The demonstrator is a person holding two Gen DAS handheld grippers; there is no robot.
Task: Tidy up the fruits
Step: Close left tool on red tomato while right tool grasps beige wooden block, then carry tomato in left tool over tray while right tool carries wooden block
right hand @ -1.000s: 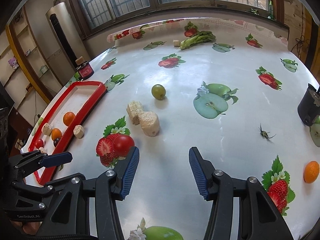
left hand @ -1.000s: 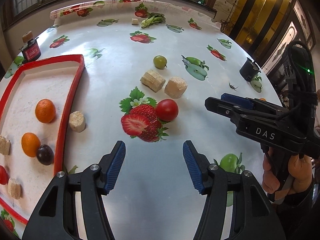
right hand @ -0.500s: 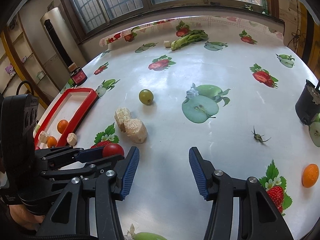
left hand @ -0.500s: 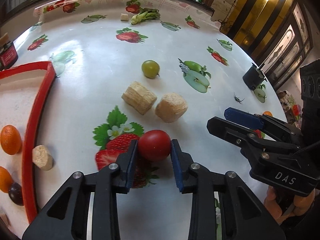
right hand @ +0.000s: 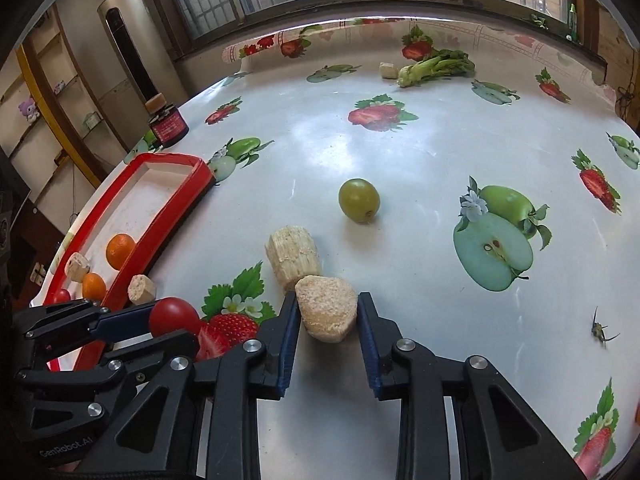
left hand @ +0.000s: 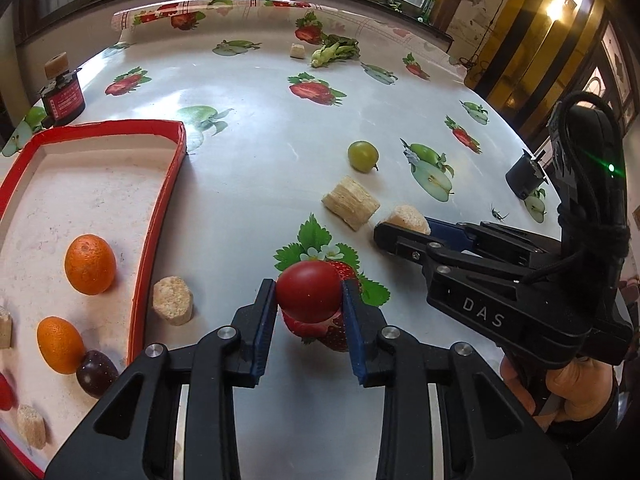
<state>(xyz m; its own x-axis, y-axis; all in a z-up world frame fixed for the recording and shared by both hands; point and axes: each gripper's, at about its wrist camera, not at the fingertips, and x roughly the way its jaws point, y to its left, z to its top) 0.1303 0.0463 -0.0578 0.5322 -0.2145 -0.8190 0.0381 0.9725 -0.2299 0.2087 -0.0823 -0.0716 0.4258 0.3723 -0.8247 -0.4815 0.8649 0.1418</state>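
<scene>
My left gripper (left hand: 309, 296) is shut on a red tomato (left hand: 308, 291), held just above the printed strawberry on the tablecloth; the tomato also shows in the right wrist view (right hand: 173, 316). My right gripper (right hand: 327, 312) is shut on a beige sugarcane chunk (right hand: 326, 307), which touches a second, ridged chunk (right hand: 293, 259) behind it. A green grape-like fruit (right hand: 359, 200) lies farther back. A red-rimmed tray (left hand: 160, 200) at the left holds two oranges (left hand: 90, 264), a dark plum (left hand: 95, 373) and beige chunks.
A beige chunk (left hand: 173, 306) lies on the table just outside the tray's rim. A dark red jar (left hand: 63, 96) stands behind the tray. A leafy vegetable (right hand: 436, 67) and a small chunk lie at the far edge. A black cup (left hand: 526, 178) stands at the right.
My left gripper closed on the tomato and lifted it a little toward the tray side. My right gripper moved forward and closed around the near sugarcane chunk.
</scene>
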